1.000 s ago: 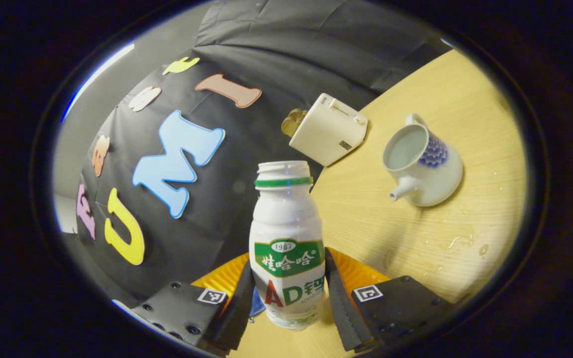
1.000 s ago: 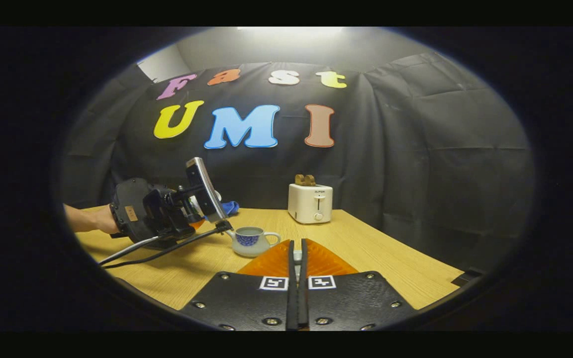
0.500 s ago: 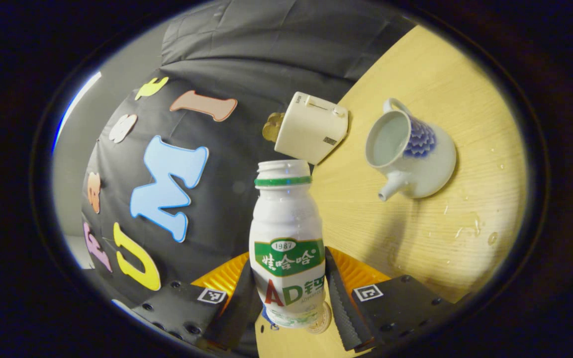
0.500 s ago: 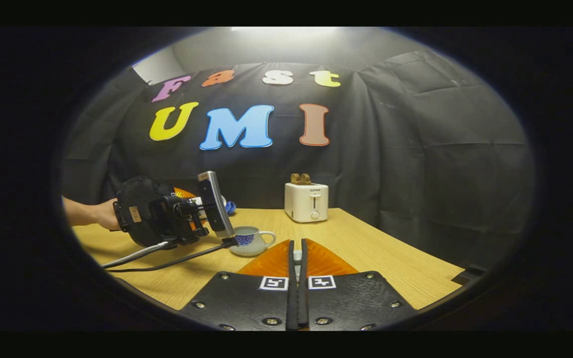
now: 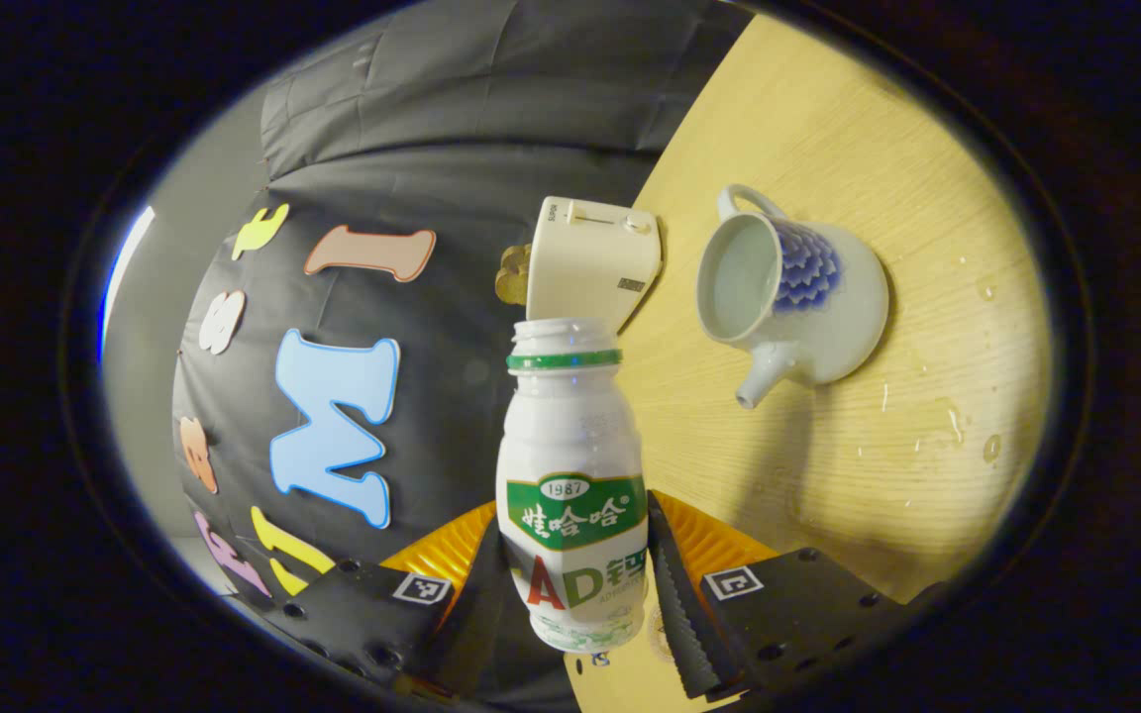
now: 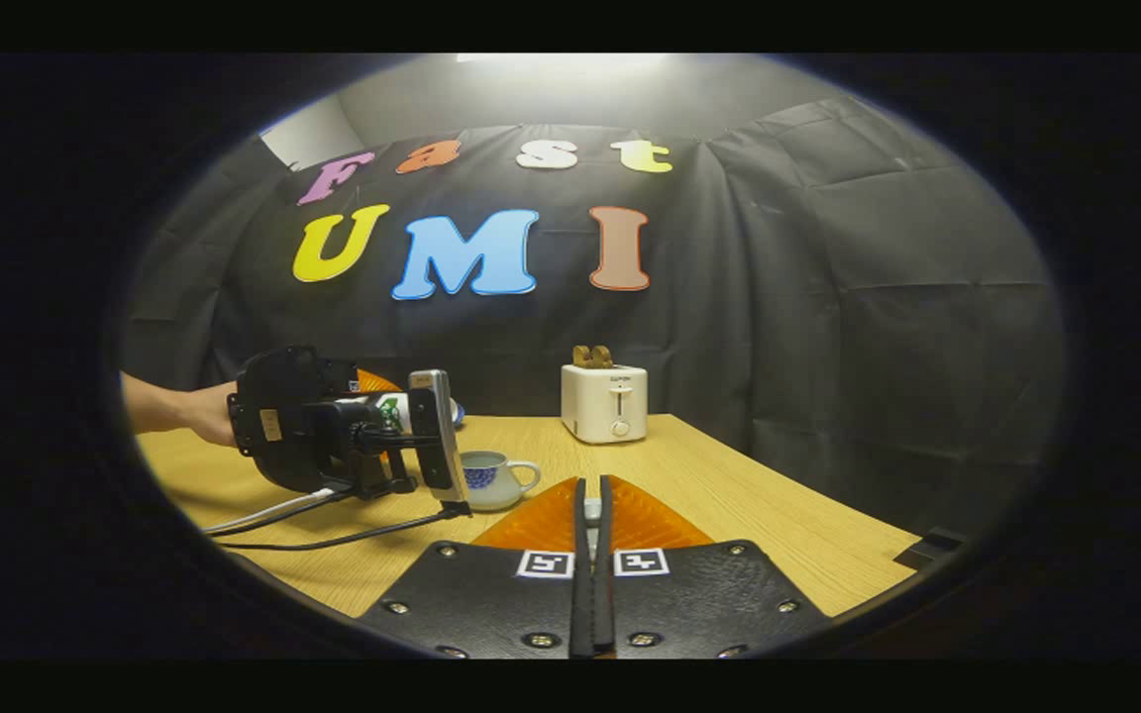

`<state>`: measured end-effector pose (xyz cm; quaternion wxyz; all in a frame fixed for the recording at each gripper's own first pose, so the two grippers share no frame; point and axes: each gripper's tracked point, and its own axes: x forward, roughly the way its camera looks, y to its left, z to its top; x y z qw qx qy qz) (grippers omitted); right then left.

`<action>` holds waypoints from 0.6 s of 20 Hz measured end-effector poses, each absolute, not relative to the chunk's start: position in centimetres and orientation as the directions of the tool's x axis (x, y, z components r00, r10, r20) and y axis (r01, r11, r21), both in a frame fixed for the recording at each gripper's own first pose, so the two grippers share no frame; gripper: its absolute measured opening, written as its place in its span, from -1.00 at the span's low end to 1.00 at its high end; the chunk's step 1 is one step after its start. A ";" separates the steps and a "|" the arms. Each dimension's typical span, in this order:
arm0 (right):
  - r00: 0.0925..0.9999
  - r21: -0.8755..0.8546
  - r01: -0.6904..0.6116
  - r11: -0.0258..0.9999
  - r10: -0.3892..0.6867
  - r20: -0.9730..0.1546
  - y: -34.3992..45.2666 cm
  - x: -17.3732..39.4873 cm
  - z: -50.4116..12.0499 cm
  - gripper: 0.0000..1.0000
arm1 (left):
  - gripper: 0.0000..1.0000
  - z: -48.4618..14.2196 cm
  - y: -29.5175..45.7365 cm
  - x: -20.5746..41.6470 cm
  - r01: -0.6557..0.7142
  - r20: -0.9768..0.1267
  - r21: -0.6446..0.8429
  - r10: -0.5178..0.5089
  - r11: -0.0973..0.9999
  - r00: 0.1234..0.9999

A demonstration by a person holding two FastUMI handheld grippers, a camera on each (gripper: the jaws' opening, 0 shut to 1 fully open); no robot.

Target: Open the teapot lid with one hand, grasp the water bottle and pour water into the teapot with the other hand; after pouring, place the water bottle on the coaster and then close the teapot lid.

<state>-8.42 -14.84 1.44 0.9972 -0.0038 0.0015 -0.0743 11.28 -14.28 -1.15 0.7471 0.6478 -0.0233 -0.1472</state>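
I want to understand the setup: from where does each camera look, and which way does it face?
Left gripper view: rides the left tool, rolled sideways, facing the held bottle and open teapot; own fingers show.
Right gripper view: rides the right tool, level over the table, facing the back wall; own fingers show.
Shared: teapot, toaster, table.

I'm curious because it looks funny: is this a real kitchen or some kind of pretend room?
Probably a pretend one: a small recording booth. A black cloth wall hangs behind a wooden table, which holds just a toaster and a teapot, and a hand-held gripper grips a bottle.
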 end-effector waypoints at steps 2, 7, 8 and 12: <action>0.989 -0.005 0.149 0.989 -0.149 0.000 -14.9 -8.4 1.5 -0.99 | 0.66 -1.2 -14.3 11.1 0.187 -0.162 0.979 -0.249 0.080 0.955; 0.989 -0.003 0.150 0.989 -0.150 -0.002 -15.0 -8.5 1.4 -0.99 | 0.66 -1.3 -14.8 10.5 0.160 -0.155 0.987 -0.259 -0.002 0.954; 0.989 0.000 0.149 0.989 -0.149 -0.003 -15.0 -8.4 1.3 -0.99 | 0.56 -1.3 -14.8 10.5 0.160 -0.158 0.987 -0.258 -0.011 0.953; 0.988 0.003 0.152 0.988 -0.152 -0.004 -15.1 -8.6 1.3 -0.99 | 0.56 -1.1 -15.1 10.1 0.127 -0.141 0.990 -0.261 -0.067 0.955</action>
